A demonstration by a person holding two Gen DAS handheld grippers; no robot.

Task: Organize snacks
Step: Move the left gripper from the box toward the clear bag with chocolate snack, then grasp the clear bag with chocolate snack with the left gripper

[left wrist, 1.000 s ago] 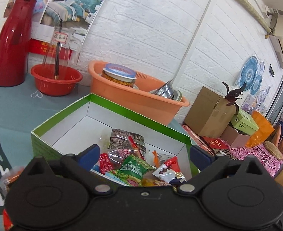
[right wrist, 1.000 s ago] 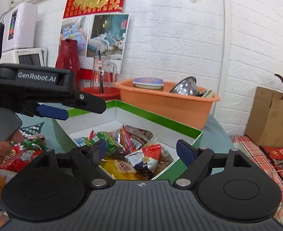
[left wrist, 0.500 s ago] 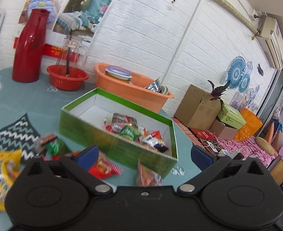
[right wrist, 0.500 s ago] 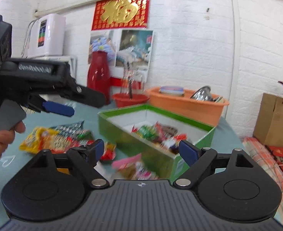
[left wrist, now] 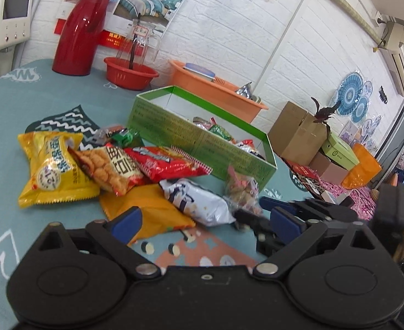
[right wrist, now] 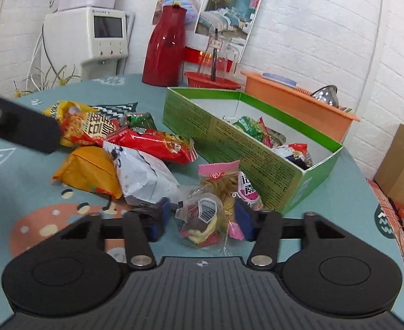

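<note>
A green box with several snack packets inside stands on the teal cloth. Loose packets lie left of it: yellow, red, orange and silver. A clear packet with a pink top lies by the box's near corner, between the fingers of my right gripper. Those jaws are closing around it, and a small gap still shows at the left pad. My left gripper is open above the orange and silver packets, holding nothing. In the left wrist view the right gripper sits beside the clear packet.
Along the white brick wall stand a red thermos, a red basin with a glass jug and an orange tub. A white dispenser is at the back left. Cardboard boxes sit beyond the table's right edge.
Both grippers have drawn back from over the green box and come down. The right gripper's jaws have narrowed around the clear packet. The left gripper stays open, now above the loose packets.
</note>
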